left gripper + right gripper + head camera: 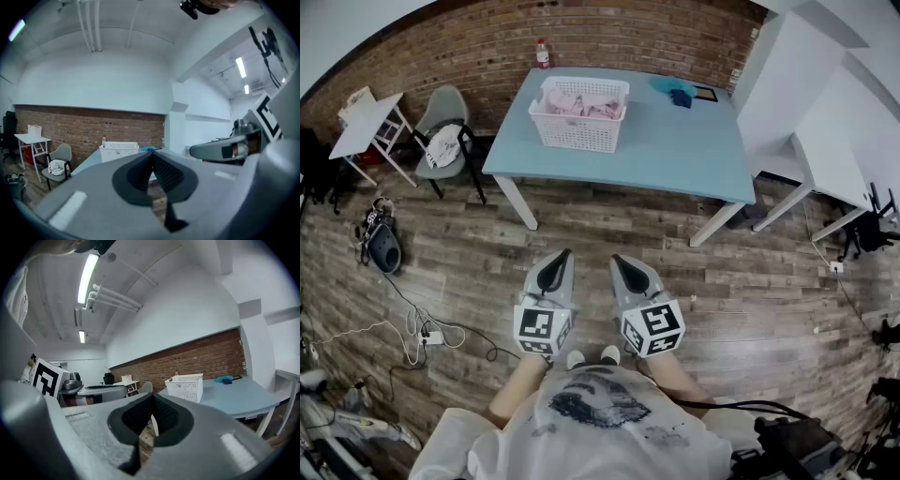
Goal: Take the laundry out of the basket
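A white laundry basket [579,115] with pink and white laundry [581,103] in it stands on the light blue table [666,150] across the room. The basket also shows small in the left gripper view [119,151] and in the right gripper view [186,386]. I stand well back from the table on the wood floor. My left gripper [561,257] and my right gripper [621,262] are side by side in front of me, both shut with nothing in them, their tips pointing towards the table.
A blue cloth [674,90] and a bottle [543,52] are at the table's far side. A grey chair [442,141] and a small white table [367,127] stand at the left by the brick wall. Cables [412,328] lie on the floor at the left. White desks [834,159] stand at the right.
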The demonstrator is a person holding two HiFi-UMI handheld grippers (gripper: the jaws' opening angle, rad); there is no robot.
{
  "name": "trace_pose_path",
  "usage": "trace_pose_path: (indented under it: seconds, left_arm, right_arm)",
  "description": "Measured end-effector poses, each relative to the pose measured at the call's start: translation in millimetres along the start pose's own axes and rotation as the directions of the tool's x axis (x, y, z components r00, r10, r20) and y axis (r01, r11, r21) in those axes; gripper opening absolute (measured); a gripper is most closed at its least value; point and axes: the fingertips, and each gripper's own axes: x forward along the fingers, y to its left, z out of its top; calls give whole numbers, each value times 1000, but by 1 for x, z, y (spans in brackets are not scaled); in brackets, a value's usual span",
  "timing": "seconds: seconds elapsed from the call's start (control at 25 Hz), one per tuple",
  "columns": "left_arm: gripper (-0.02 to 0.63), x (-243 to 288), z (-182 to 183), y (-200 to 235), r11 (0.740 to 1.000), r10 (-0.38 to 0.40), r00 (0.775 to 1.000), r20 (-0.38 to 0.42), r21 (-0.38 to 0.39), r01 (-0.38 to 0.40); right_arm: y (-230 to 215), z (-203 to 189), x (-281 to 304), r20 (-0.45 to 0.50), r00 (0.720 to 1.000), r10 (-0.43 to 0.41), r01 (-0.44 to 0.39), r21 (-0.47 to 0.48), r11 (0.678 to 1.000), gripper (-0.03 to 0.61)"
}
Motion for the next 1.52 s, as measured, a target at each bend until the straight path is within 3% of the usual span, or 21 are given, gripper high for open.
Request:
trace_pose_path:
  seconds: [0.84, 1.16, 1.52]
  left_arm:
    - [-9, 28, 7, -11, 1000, 28, 999, 18, -4, -28]
    - [-9, 99, -2, 38, 1000, 14, 1000, 22, -16, -14]
    - [-9, 220, -5, 158, 999, -38, 999, -16, -16, 38]
  right_arm:
    - [-38, 5, -1, 28, 998, 50, -51, 73, 996, -3]
    - [-75, 3, 68, 9, 999, 38, -38, 74, 997, -3]
    - [-121, 13, 236, -85, 996, -23, 32, 105, 994, -3]
